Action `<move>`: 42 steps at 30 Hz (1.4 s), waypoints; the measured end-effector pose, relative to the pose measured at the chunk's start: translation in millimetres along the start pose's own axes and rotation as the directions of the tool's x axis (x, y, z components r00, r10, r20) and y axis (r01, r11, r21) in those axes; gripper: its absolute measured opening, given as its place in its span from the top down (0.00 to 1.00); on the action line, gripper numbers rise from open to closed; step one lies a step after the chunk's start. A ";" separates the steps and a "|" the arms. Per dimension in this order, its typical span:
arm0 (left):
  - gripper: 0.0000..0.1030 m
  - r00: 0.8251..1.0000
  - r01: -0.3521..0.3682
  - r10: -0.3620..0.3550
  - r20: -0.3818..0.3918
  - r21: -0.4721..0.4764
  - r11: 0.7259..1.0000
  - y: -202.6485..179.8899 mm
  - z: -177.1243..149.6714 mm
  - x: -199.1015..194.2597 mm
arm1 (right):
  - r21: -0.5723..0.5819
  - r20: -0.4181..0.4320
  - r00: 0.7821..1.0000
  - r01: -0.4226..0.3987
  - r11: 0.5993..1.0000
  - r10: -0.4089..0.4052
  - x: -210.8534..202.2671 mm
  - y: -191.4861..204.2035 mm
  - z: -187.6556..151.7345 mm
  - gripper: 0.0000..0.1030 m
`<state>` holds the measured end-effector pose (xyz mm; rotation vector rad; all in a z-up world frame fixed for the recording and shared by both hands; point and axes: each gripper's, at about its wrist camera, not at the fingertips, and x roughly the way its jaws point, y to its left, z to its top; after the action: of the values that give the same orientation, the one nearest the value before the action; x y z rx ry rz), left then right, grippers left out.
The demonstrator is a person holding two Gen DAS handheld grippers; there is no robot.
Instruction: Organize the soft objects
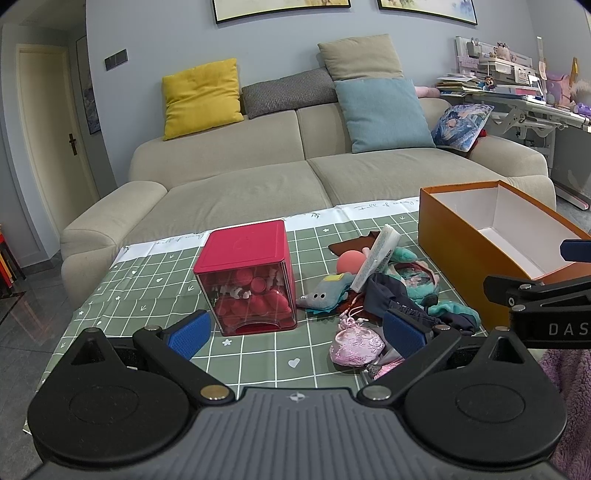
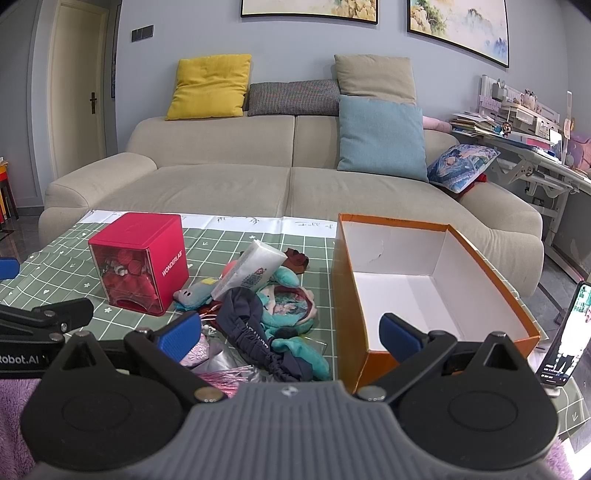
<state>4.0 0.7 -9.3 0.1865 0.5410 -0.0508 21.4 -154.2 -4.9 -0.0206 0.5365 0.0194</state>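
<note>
Left tool with black linkage arms, blue ribbed pads, grey ridged body, brass-coloured pivot screws

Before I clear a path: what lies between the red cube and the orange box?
In both views, the soft pile: grey plush, tissue pack, dark headband, teal plush.

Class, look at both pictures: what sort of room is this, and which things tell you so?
Most likely a home living room: a beige sofa with cushions, framed pictures on the wall, and a cluttered desk at the side.

Even, soft indoor light; sharp focus, fisheye-bent edges.
</note>
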 end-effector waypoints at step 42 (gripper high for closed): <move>0.16 0.952 0.271 -0.268 -0.148 -0.001 0.963 6.5 1.1 35.1 | 0.036 -0.155 0.984 -0.089 0.995 0.093 28.4 5.3 -7.1 0.11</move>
<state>35.2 6.9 -25.4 0.1342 0.7109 -0.3108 42.1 -148.7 -25.6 0.0310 0.6944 0.1000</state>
